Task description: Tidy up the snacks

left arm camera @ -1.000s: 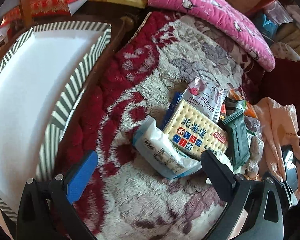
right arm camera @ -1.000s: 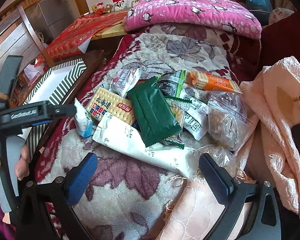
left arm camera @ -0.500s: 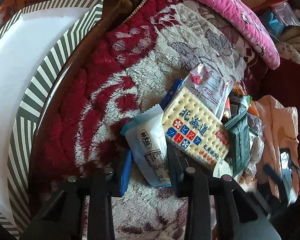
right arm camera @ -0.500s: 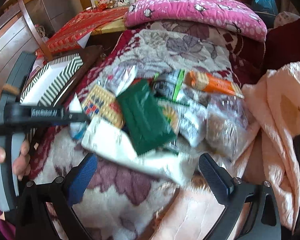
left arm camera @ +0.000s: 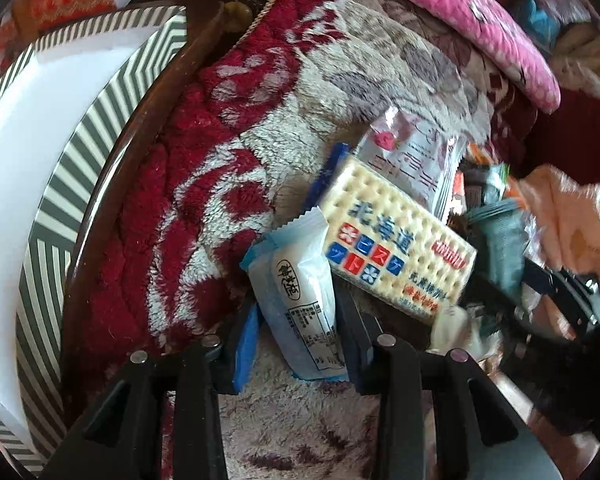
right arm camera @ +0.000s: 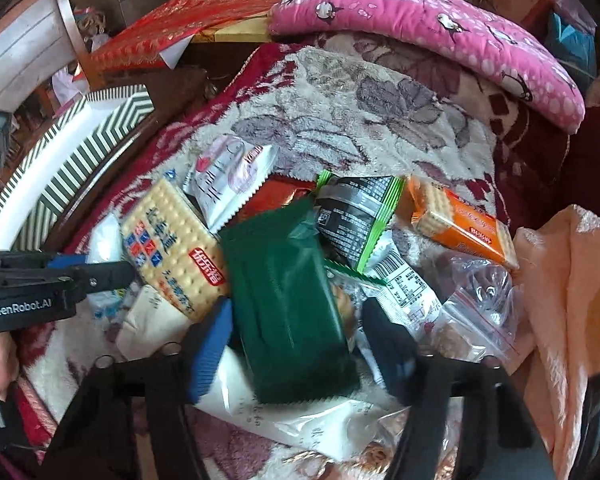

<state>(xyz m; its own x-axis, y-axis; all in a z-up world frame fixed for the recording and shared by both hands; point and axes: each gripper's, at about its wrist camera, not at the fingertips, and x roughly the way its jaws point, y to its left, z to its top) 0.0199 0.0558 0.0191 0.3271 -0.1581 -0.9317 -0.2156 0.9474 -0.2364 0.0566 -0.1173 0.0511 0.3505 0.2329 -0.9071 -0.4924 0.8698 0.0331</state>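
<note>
**Both grippers settle on packets above a plush bedspread**

A fluffy red-and-cream floral blanket (right arm camera: 340,112) carries the snack pile; a striped, white-lined box (left arm camera: 52,216) waits at its left edge, presumably the destination. The left gripper (left arm camera: 296,320) pinches a pale blue-and-white wrapped snack (left arm camera: 296,280) by its sides. The right gripper (right arm camera: 296,340) is closing around a dark green foil packet (right arm camera: 288,296), pads seemingly just meeting it.

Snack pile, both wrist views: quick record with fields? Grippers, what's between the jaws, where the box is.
left gripper: shut on white-and-blue packet
right gripper: jaws closing around dark green packet; pad contact unclear
cracker pack: beside the white-and-blue packet, overlapping its upper edge
striped box: left of the blanket, no snacks visible inside
pile: on the blanket
</note>
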